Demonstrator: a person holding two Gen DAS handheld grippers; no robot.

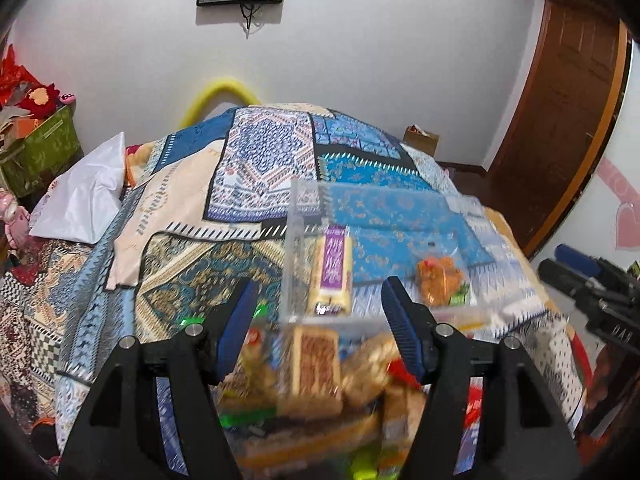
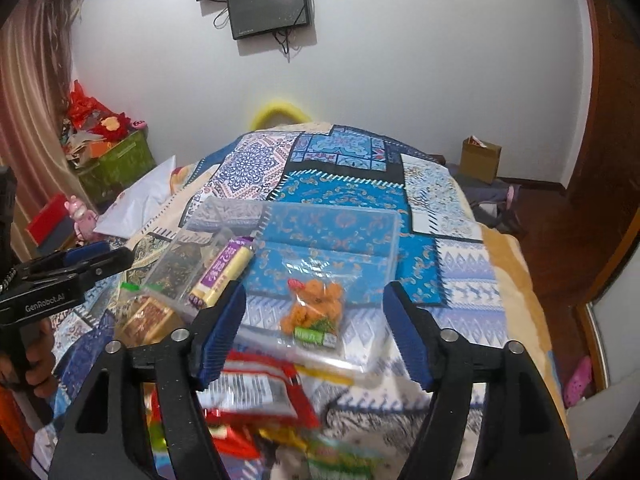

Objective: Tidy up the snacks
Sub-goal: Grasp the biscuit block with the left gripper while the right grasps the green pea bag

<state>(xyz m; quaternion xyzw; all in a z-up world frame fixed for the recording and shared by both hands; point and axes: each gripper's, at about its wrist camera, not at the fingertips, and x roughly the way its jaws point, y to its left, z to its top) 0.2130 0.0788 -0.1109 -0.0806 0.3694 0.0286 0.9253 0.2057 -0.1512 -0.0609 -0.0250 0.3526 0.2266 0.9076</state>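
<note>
Both tongs apart, gripping nothing: left tongs (image 1: 318, 300), right tongs (image 2: 316, 304). Clear tray (image 2: 394, 240) near bed (image 2: 508, 264) right edge; open bedspread beyond.

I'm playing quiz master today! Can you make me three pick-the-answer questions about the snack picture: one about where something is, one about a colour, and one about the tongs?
1. Where is the bag of orange snacks?
A. Inside the clear box
B. On the white pillow
C. In the green bin

2. What colour is the label on the pale yellow snack stick?
A. Green
B. Purple
C. Black

3. How are the right tongs?
A. Shut on a snack
B. Open, holding nothing
C. Shut on the box

Answers: 1 A, the bag lies on the box's clear floor. 2 B, a purple band wraps the stick. 3 B, the blue pads stand wide apart with nothing between them.
</note>
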